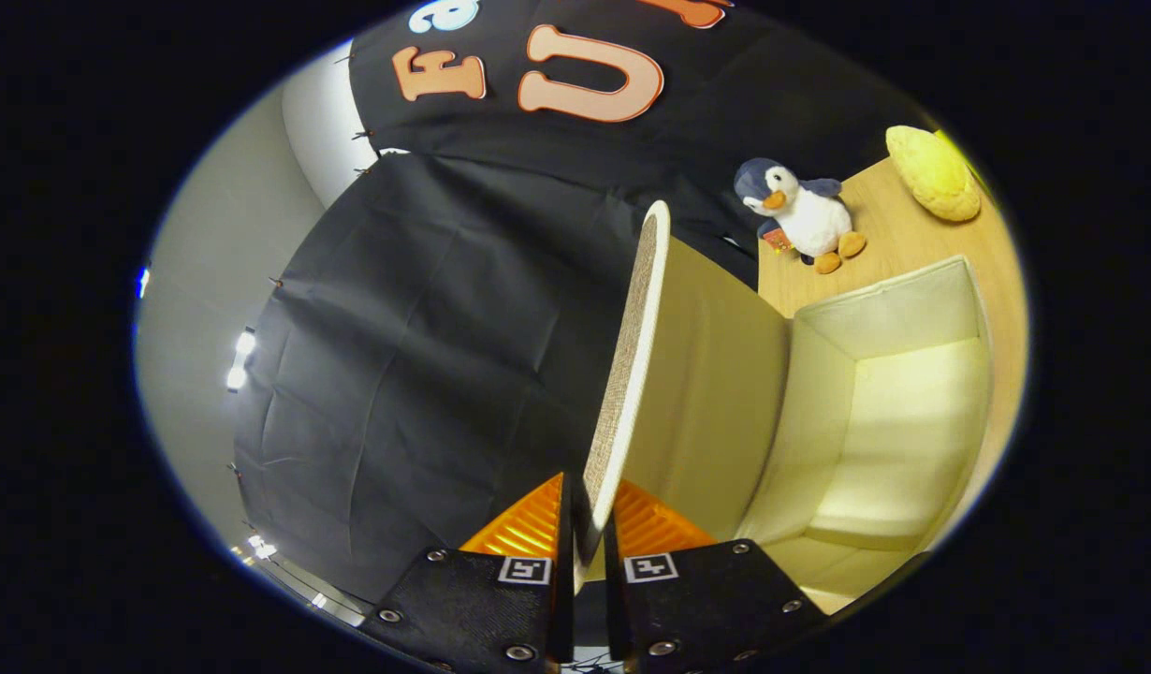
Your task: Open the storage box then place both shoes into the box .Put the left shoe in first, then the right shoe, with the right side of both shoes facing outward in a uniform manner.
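The gripper (587, 524) pinches the lid (632, 374) between its fingers, raised; beyond them the storage box (898, 440) gapes, shoes not yet in.

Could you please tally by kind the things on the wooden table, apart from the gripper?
Storage box, open inside, its lid pinched between the gripper fingers: 1
Penguin plush toy: 1
Yellow plush toy: 1
Total: 3 on the table
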`<state>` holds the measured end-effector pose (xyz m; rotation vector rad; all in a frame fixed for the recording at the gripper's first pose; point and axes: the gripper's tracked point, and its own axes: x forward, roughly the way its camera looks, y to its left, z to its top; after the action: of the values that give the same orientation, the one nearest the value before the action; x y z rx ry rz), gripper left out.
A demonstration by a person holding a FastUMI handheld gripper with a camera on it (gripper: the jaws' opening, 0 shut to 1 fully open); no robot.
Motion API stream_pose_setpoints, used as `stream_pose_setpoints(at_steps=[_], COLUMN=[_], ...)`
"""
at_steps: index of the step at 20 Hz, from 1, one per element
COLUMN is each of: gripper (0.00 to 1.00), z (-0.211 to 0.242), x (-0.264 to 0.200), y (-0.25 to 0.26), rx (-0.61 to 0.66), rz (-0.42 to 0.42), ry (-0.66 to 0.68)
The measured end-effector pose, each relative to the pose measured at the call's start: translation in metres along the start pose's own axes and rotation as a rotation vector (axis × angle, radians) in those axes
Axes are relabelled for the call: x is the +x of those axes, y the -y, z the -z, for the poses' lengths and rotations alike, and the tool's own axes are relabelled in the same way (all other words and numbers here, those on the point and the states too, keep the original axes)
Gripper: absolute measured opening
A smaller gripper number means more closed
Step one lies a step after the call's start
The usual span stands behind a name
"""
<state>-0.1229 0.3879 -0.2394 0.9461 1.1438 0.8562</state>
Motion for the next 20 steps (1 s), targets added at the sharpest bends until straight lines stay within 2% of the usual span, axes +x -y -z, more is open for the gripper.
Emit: stream_pose_setpoints(at_steps=[1, 3, 4, 5, 6, 7, 8, 11, 17, 20], gripper=[0.17, 0.35, 0.48, 0.55, 0.68, 0.75, 0.87, 0.95, 0.95, 0.95], z=[0.001, 0.011, 0.017, 0.021, 0.025, 0.029, 0.034, 0.032, 0.008, 0.009], x=[0.004, 0.012, 0.013, 0.018, 0.020, 0.019, 0.017, 0.004, -0.011, -0.023], y=[0.000, 0.003, 0.004, 0.003, 0.005, 0.012, 0.015, 0.017, -0.014, -0.013], rx=[-0.011, -0.041, -0.054, -0.065, -0.076, -0.095, -0.114, -0.126, -0.182, -0.214], rz=[0.021, 0.053, 0.064, 0.077, 0.108, 0.143, 0.152, 0.155, 0.106, 0.089], ry=[0.004, -0.007, -0.022, -0.040, -0.057, -0.076, -0.092, -0.089, -0.047, -0.053])
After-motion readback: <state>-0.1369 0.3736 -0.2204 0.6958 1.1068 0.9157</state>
